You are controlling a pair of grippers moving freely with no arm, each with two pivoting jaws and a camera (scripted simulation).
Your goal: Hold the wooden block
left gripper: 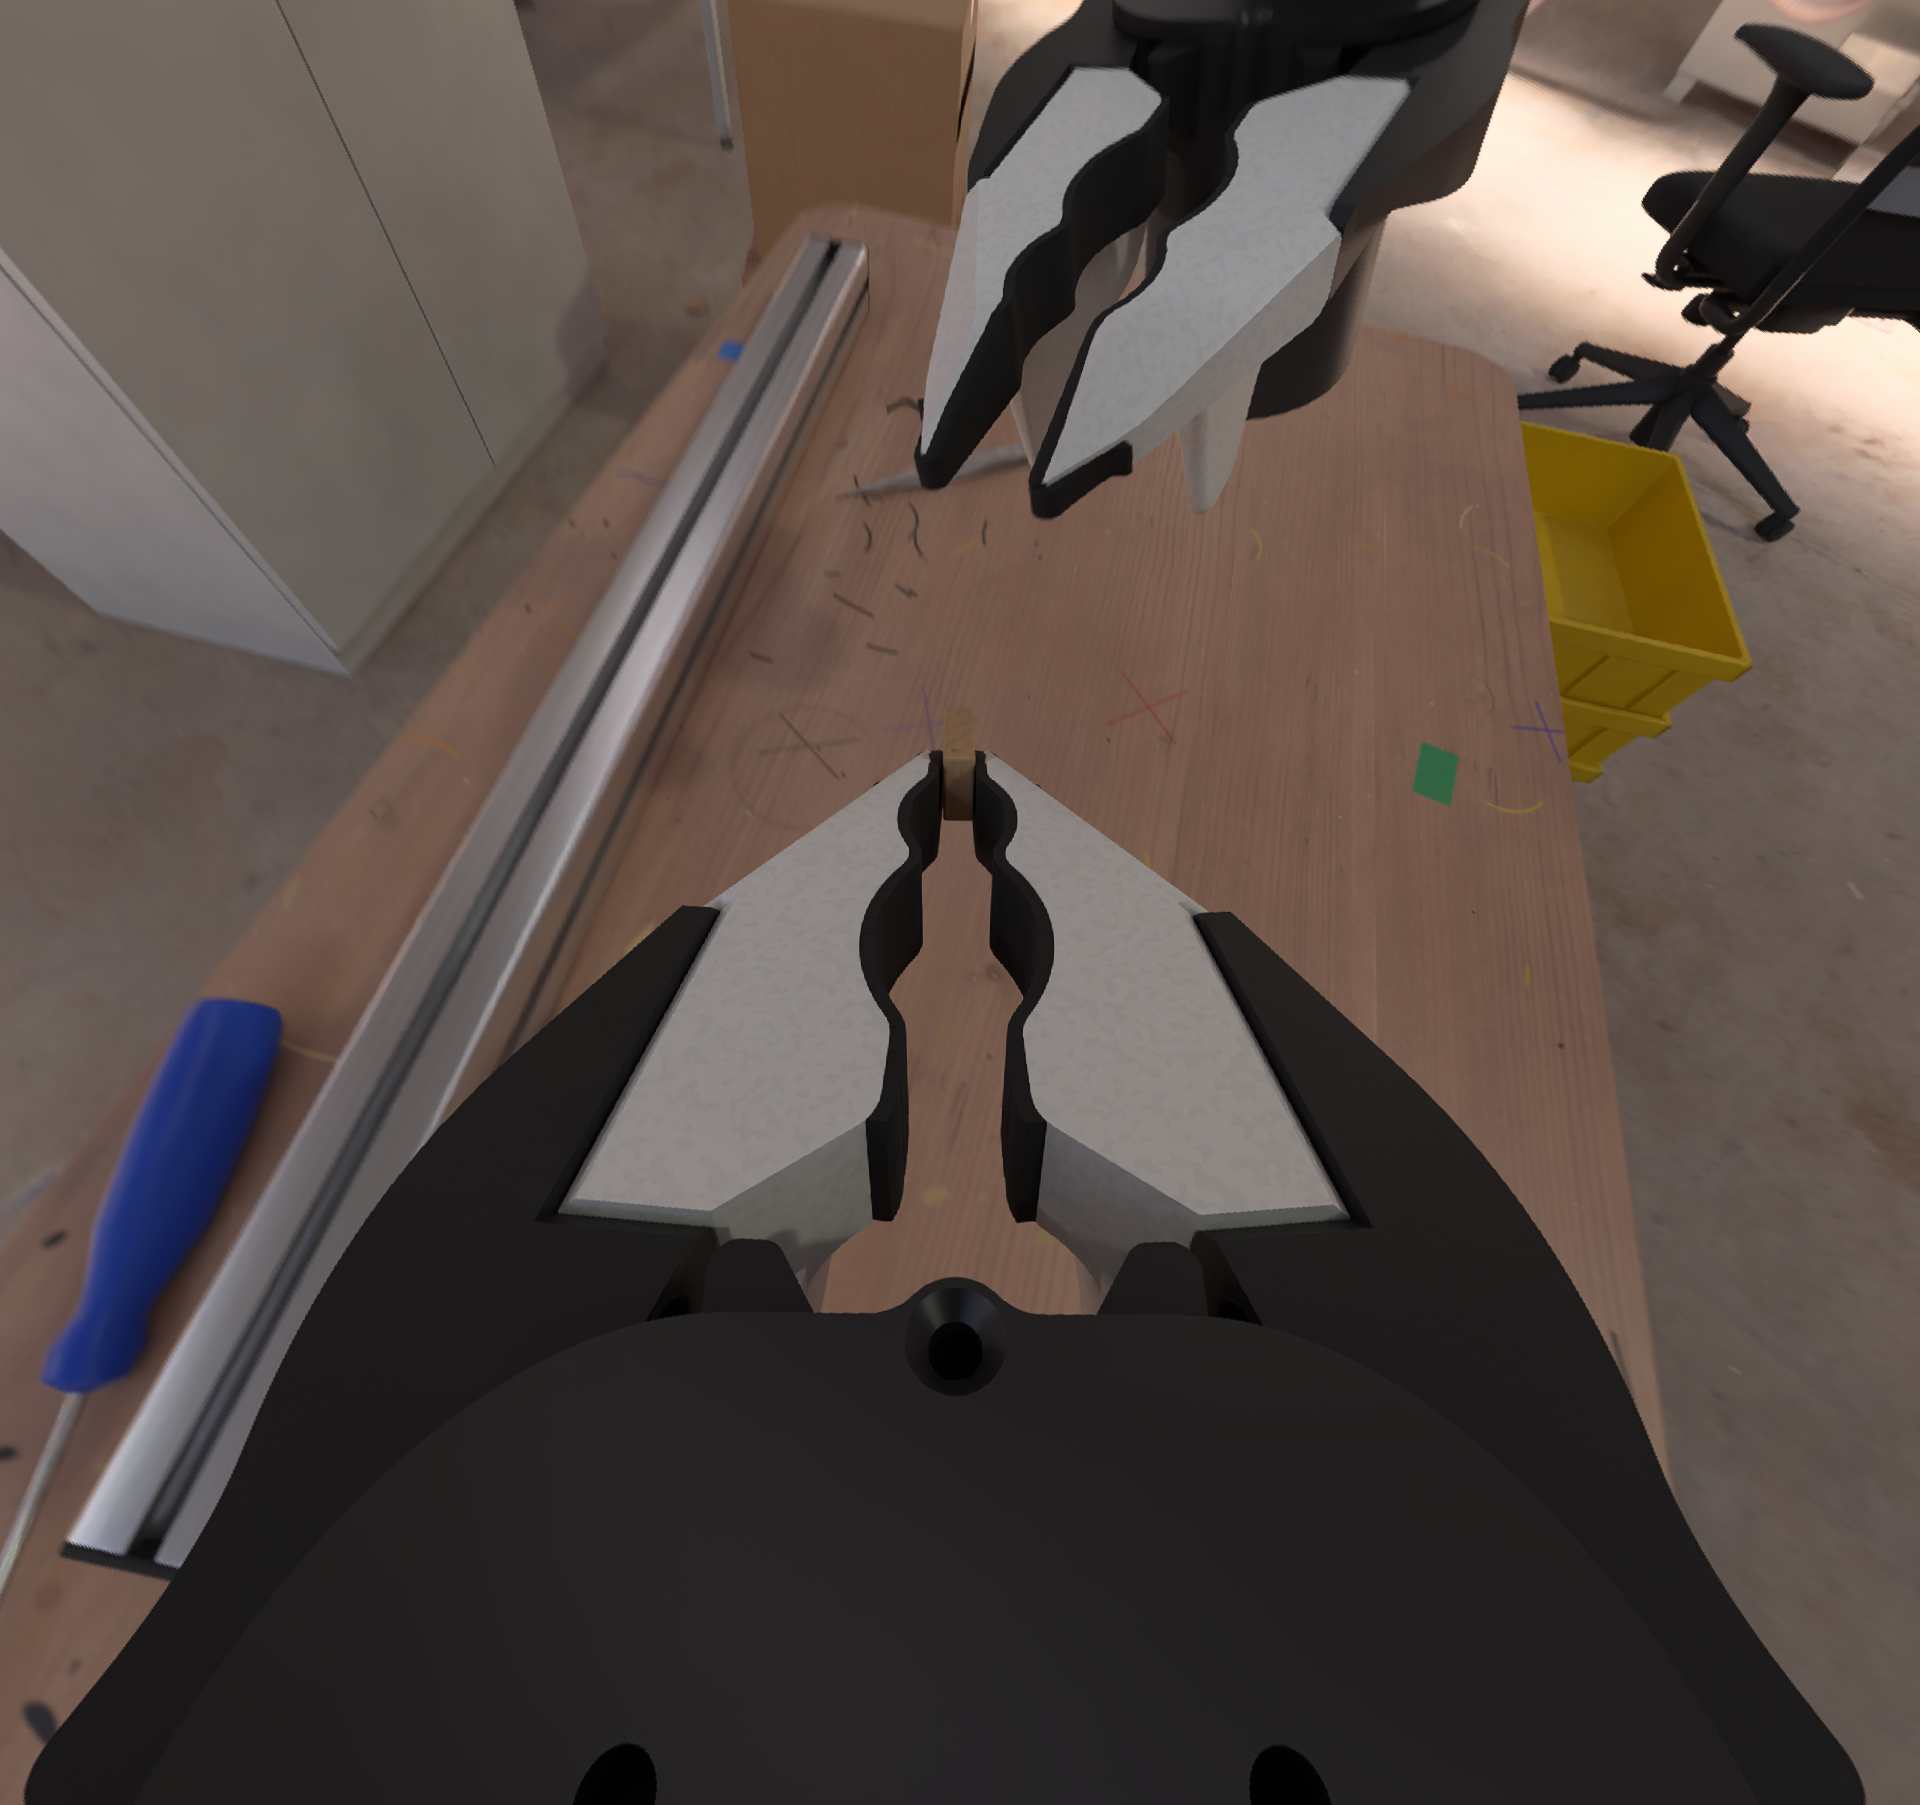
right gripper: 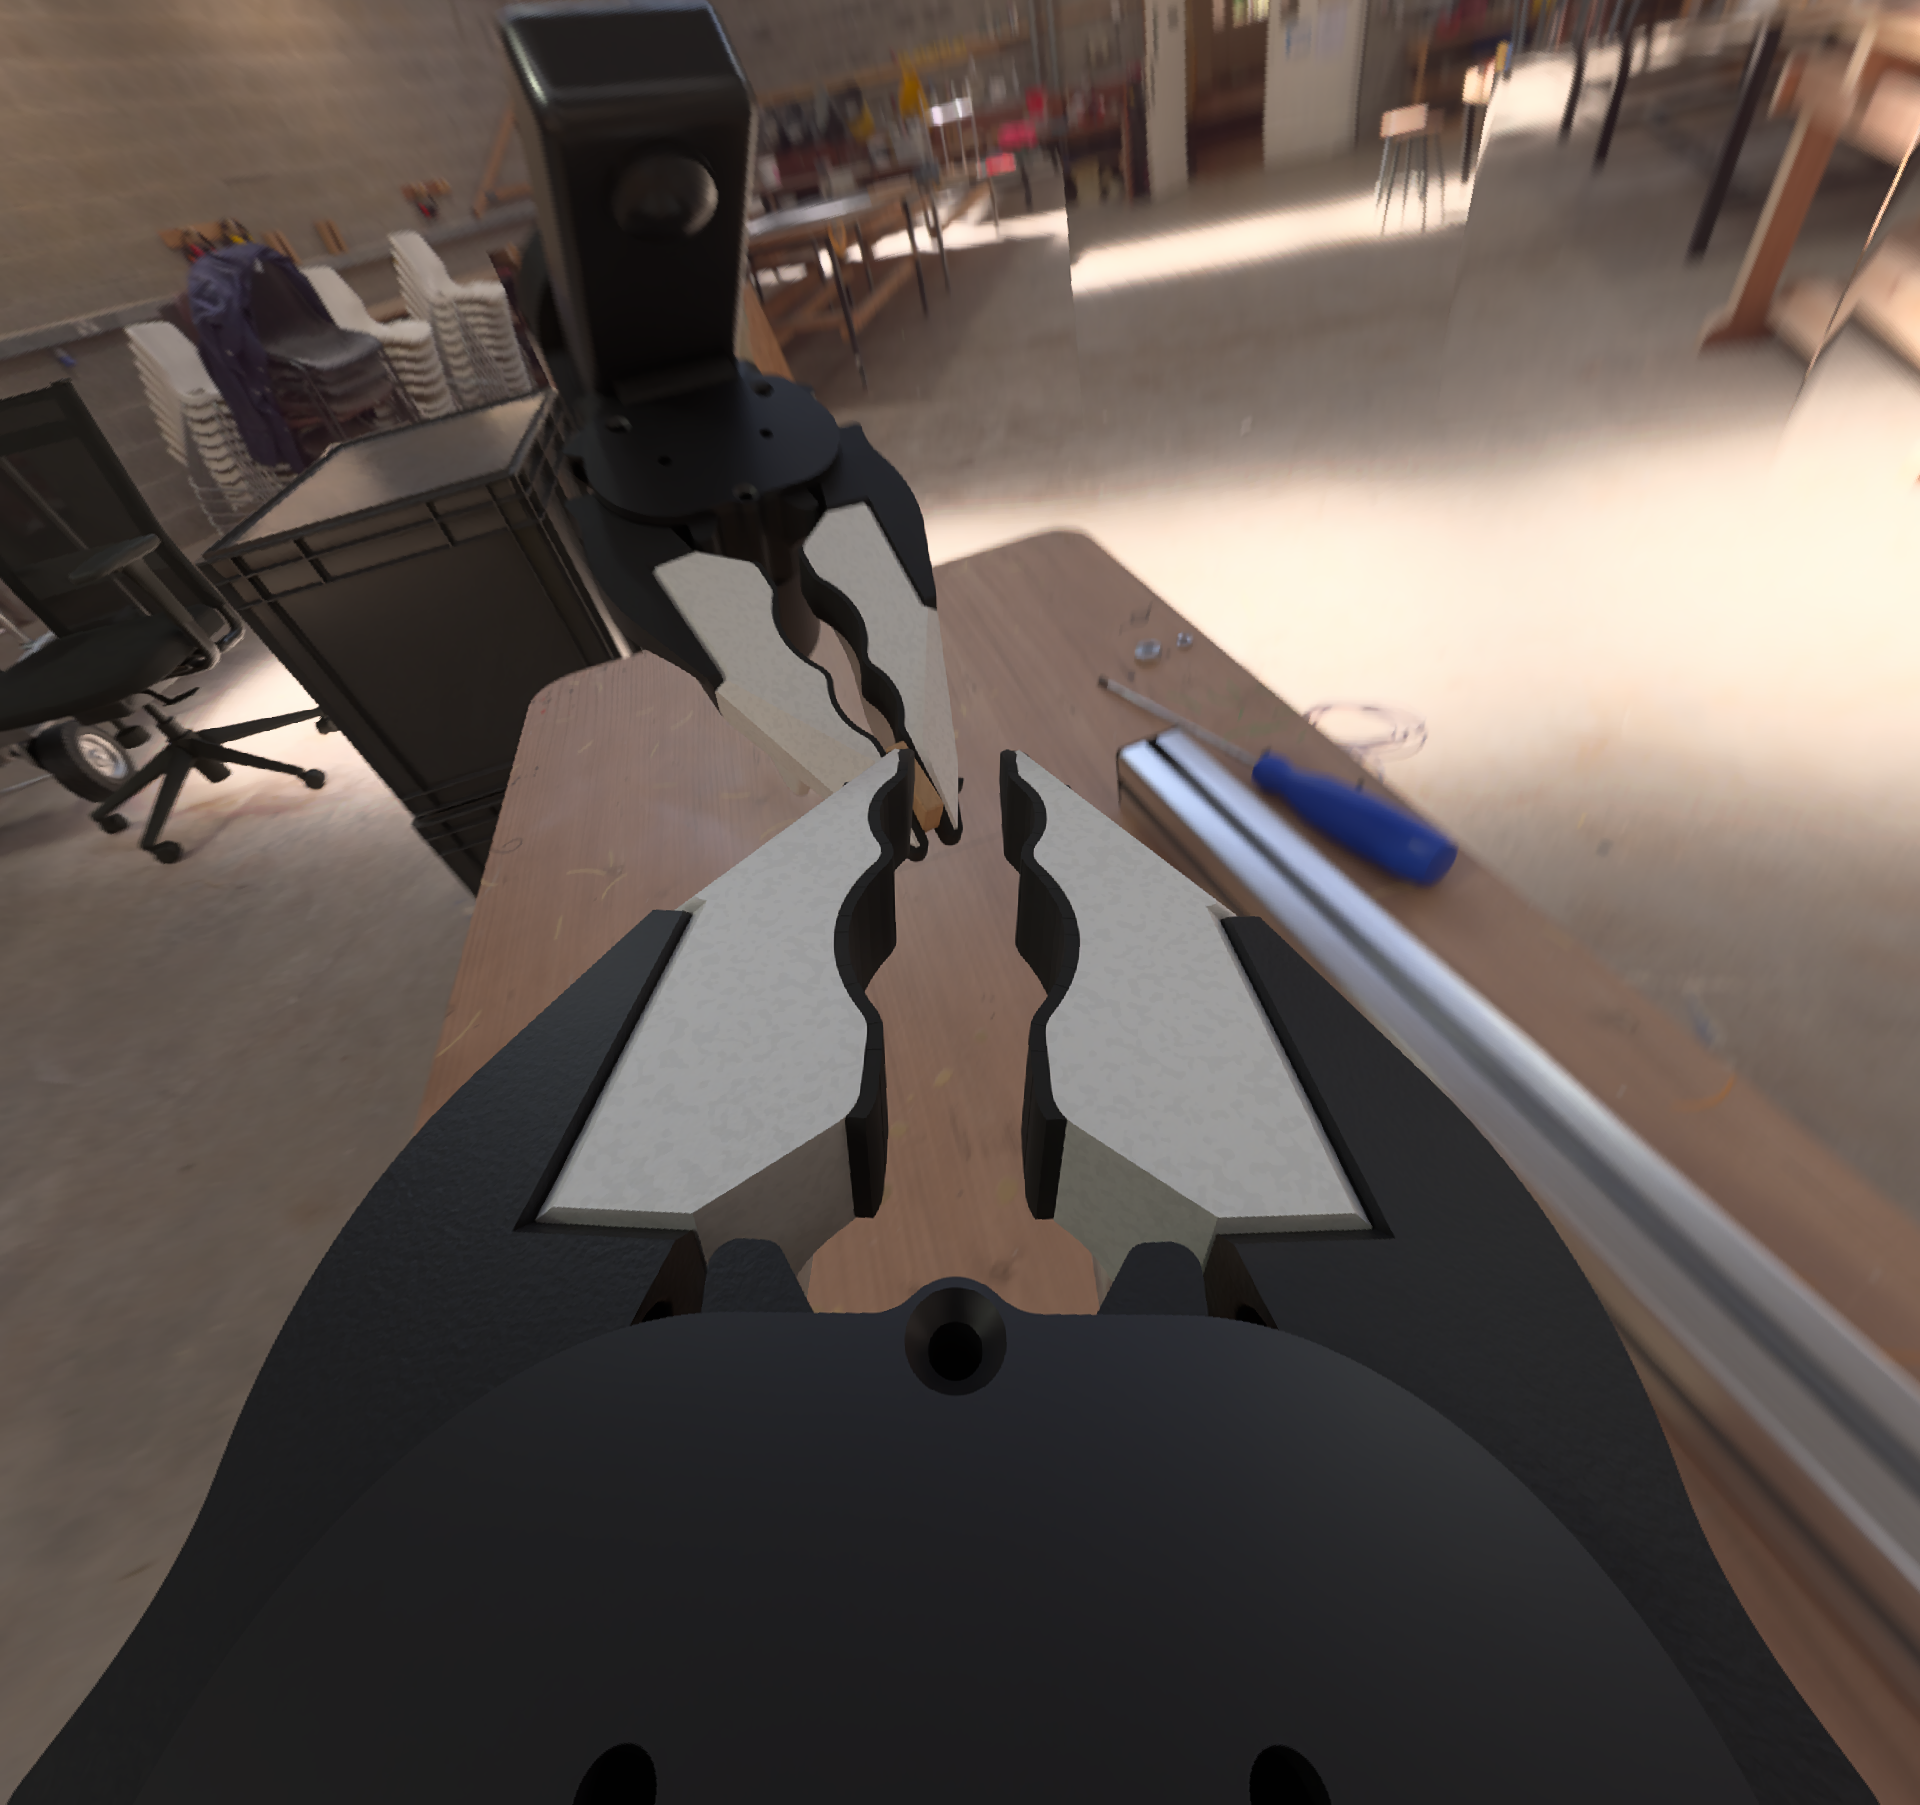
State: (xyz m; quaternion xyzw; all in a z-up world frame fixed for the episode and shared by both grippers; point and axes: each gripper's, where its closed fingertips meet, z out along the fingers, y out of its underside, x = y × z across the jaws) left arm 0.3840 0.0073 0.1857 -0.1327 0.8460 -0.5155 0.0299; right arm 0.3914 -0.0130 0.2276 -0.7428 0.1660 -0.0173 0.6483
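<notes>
Left gripper (left gripper: 957, 763): we find its tips clamped on the block (left gripper: 958, 787), upright at mid-table (left gripper: 1299, 924). Right gripper (right gripper: 956, 768): parted, grasping nothing, hanging just beyond the block. Rail (left gripper: 582, 737) along the left edge, screwdriver (left gripper: 166, 1189) outside it. Yellow bin (left gripper: 1621, 602) off the right edge. We note bare wood around the block.

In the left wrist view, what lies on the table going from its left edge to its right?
Blue screwdriver → long metal rail → wooden block pinched in the left gripper → small green patch → yellow bin at the right edge.
</notes>
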